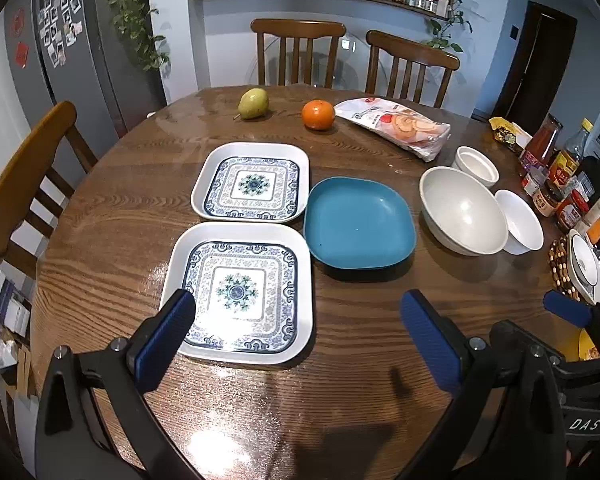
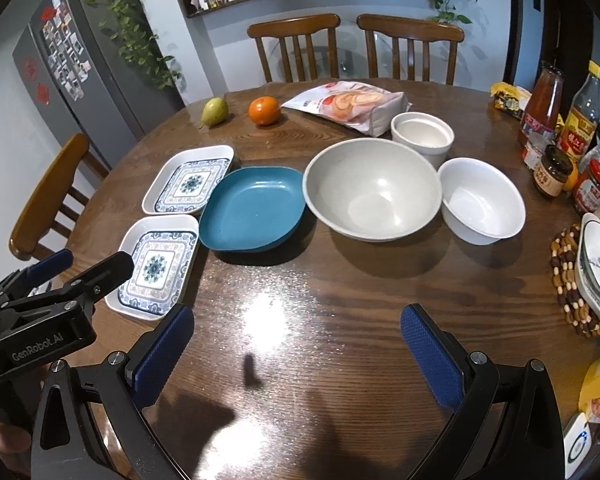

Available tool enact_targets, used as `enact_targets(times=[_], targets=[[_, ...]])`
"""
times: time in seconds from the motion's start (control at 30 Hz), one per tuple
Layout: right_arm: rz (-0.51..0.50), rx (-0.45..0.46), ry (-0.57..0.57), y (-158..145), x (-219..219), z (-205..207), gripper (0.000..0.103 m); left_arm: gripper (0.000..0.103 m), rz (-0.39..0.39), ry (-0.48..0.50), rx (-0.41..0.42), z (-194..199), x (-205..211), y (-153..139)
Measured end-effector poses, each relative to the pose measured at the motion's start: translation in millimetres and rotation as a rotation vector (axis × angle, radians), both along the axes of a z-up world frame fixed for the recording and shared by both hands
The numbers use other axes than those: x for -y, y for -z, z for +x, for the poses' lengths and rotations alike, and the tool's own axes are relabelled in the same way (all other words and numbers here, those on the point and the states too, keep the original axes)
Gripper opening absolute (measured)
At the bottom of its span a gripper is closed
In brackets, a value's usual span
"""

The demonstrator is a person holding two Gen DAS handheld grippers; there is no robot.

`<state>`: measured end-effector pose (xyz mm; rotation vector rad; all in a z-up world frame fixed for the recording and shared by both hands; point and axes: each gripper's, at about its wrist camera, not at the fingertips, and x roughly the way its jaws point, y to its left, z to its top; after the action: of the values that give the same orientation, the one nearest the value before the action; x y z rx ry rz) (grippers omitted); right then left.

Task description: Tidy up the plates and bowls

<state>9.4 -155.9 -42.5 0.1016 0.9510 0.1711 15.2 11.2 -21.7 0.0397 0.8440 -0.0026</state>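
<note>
Two white square plates with blue patterns lie on the round wooden table, a near one (image 1: 240, 292) (image 2: 156, 266) and a far one (image 1: 252, 182) (image 2: 190, 180). A teal square plate (image 1: 358, 222) (image 2: 254, 208) lies to their right. A large grey bowl (image 1: 462, 210) (image 2: 372, 188), a white bowl (image 1: 520, 222) (image 2: 482, 200) and a small white cup-like bowl (image 1: 476, 166) (image 2: 422, 134) stand further right. My left gripper (image 1: 300, 320) is open and empty above the near plate's front edge. My right gripper (image 2: 298, 338) is open and empty over bare table in front of the bowls.
A pear (image 1: 253, 103), an orange (image 1: 318, 115) and a bag of food (image 1: 396, 126) lie at the back. Jars and bottles (image 2: 560, 140) crowd the right edge, with a bowl on a beaded trivet (image 2: 598, 268). Chairs (image 1: 298, 52) surround the table.
</note>
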Motion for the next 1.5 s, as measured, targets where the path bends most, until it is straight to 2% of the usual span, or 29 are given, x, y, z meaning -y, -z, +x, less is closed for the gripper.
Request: enact_targets(times=[0.17, 0.23, 0.33, 0.5, 0.57, 0.73, 0.8, 0.87, 0.9, 1.0, 1.13, 1.3, 1.5], targets=[[0.013, -0.036, -0.046, 12, -23, 7, 0.103, 0.102, -0.044, -0.048, -0.057, 8, -29, 10], [0.013, -0.051, -0.066, 18, -34, 9, 0.103, 0.102, -0.024, -0.084, -0.106, 8, -42, 16], [0.018, -0.073, -0.112, 28, -54, 13, 0.103, 0.101, 0.003, -0.142, -0.121, 10, -72, 23], [0.024, -0.069, -0.198, 38, -92, 23, 0.102, 0.092, -0.086, -0.189, -0.202, 14, -115, 38], [0.008, -0.069, -0.217, 44, -106, 33, 0.092, 0.087, -0.103, -0.180, -0.229, 19, -124, 48], [0.048, -0.142, -0.208, 68, -123, 62, 0.048, 0.067, -0.108, -0.097, -0.261, 35, -125, 69], [0.073, -0.172, -0.199, 78, -124, 71, 0.039, 0.051, -0.099, -0.070, -0.270, 39, -124, 77], [0.076, -0.187, -0.190, 85, -127, 77, 0.032, 0.040, -0.123, -0.051, -0.286, 43, -127, 86], [0.080, -0.193, -0.189, 88, -127, 78, 0.029, 0.037, -0.123, -0.047, -0.264, 44, -128, 86], [0.081, -0.187, -0.198, 90, -132, 80, 0.014, 0.026, -0.162, -0.027, -0.269, 45, -130, 87], [0.077, -0.192, -0.196, 91, -135, 80, 0.010, 0.026, -0.155, -0.026, -0.270, 39, -129, 86], [0.124, -0.187, -0.214, 78, -128, 59, 0.010, 0.026, -0.179, -0.020, -0.256, 14, -126, 75], [0.135, -0.215, -0.187, 74, -100, 30, 0.010, 0.026, -0.152, 0.048, -0.249, -2, -91, 68]])
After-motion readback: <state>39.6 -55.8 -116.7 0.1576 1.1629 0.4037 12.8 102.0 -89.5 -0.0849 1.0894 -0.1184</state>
